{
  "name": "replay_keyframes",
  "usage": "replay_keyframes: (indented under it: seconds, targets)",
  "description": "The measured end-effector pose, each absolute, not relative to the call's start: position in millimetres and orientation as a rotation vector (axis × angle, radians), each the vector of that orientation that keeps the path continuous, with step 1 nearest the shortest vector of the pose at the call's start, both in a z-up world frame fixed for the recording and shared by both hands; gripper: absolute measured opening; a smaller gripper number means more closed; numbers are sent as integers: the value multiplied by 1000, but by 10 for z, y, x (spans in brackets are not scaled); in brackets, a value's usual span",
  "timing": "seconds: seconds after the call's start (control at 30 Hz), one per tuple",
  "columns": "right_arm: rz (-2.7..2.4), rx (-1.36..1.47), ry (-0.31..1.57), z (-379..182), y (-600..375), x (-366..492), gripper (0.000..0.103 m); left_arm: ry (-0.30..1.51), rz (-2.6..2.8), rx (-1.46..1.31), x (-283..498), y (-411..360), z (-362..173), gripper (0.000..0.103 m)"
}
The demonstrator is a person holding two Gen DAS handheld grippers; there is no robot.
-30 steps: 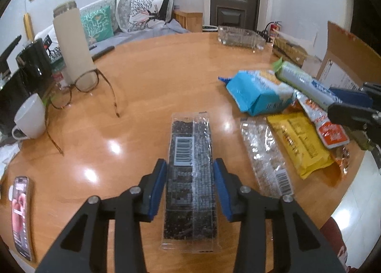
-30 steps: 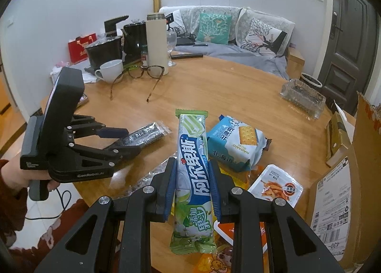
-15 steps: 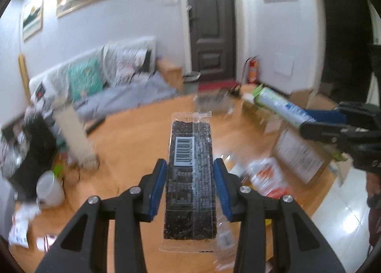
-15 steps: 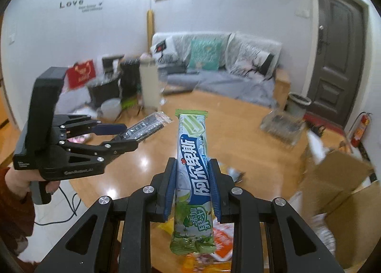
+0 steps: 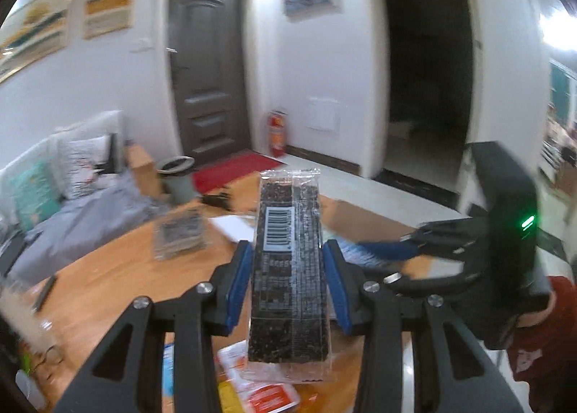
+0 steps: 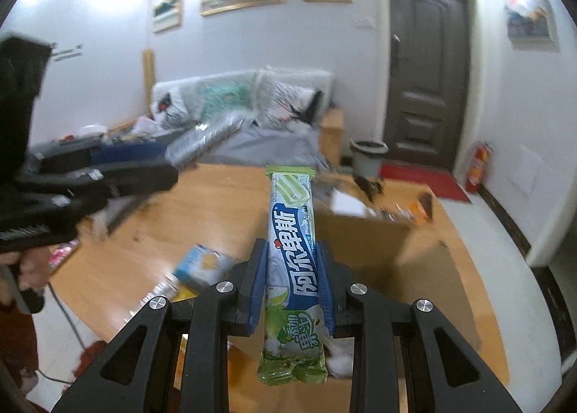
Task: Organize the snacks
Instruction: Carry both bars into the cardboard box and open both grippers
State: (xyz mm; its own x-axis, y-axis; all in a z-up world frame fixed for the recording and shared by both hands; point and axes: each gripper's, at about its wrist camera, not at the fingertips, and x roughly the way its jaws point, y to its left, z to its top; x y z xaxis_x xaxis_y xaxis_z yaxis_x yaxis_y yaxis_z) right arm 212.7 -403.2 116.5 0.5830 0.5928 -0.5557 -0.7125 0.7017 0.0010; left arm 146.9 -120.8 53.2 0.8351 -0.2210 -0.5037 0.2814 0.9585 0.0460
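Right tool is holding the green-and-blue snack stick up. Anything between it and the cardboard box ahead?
Nothing visible. The snack stick is clamped in the right tool, raised above the table; the cardboard box lies directly ahead with open air between.

Dark snack bar [image 5: 290, 268] was wrapped in clear glossy film. Green-blue packet [image 6: 294, 268] was shiny printed plastic. Table [image 6: 223, 207] was smooth varnished wood. Cardboard box [image 6: 378, 254] looked matt brown.

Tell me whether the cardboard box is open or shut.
Open: the cardboard box has its flaps standing up and apart in the right wrist view.
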Motion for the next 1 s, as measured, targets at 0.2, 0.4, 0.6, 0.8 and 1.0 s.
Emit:
replay_keyframes:
  seconds: [0.2,0.4,0.6,0.8,1.0]
  targets:
    - [722,-238,686,754,-4230,2466,22,693,-349,144,2007,-1658,225,38]
    - [699,-242,760,473,-4308,2710,22,813,-337,183,2279,-1845,-36,38]
    - [692,-245,799,384,-4371,2793,30,855,-316,187,2384,-1888,-120,49]
    - [682,-252,783,467,-4452,2663,39,799,-298,167,2257,-1668,55,66]
    - [704,-235,719,697,-4424,2382,39,729,-257,147,1922,-1268,353,72]
